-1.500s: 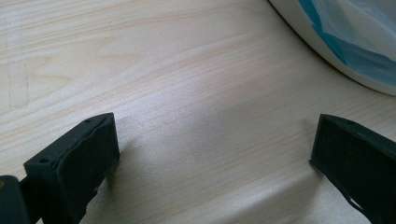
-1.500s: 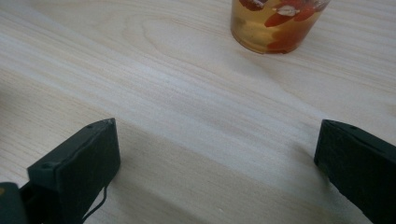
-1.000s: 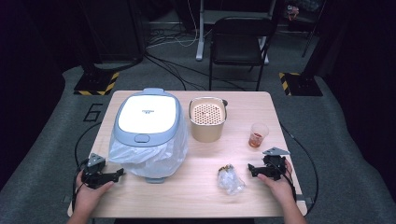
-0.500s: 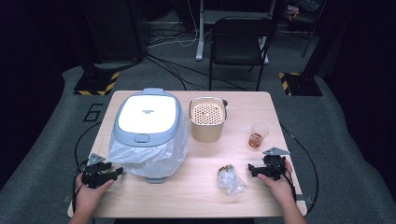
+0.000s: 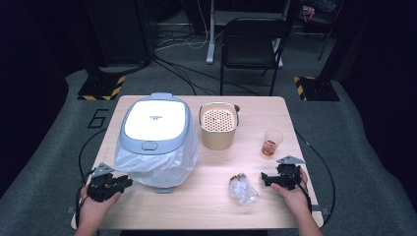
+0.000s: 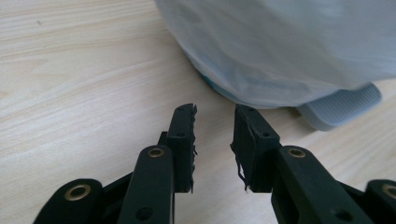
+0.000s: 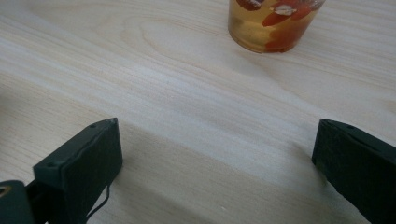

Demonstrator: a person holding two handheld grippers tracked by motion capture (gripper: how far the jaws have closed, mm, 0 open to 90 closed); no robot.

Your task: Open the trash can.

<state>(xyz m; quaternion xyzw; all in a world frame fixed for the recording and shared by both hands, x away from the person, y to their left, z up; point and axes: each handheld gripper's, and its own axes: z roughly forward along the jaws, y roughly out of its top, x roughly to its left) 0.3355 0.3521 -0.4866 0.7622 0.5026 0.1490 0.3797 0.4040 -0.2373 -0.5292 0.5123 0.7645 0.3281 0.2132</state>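
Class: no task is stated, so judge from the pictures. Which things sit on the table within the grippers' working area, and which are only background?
Likely in play, on the wooden table:
grey-and-white rice cooker in a clear plastic bag
beige perforated pot
clear plastic cup of amber liquid
small crumpled clear bag

Background, on the floor:
black chair
cables

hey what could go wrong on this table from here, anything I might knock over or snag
The small cup holds liquid and stands uncovered just ahead of the open right gripper; a forward sweep could tip it. The loose plastic bag around the rice cooker hangs close to the left gripper, so its jaws might snag it and drag the cooker.
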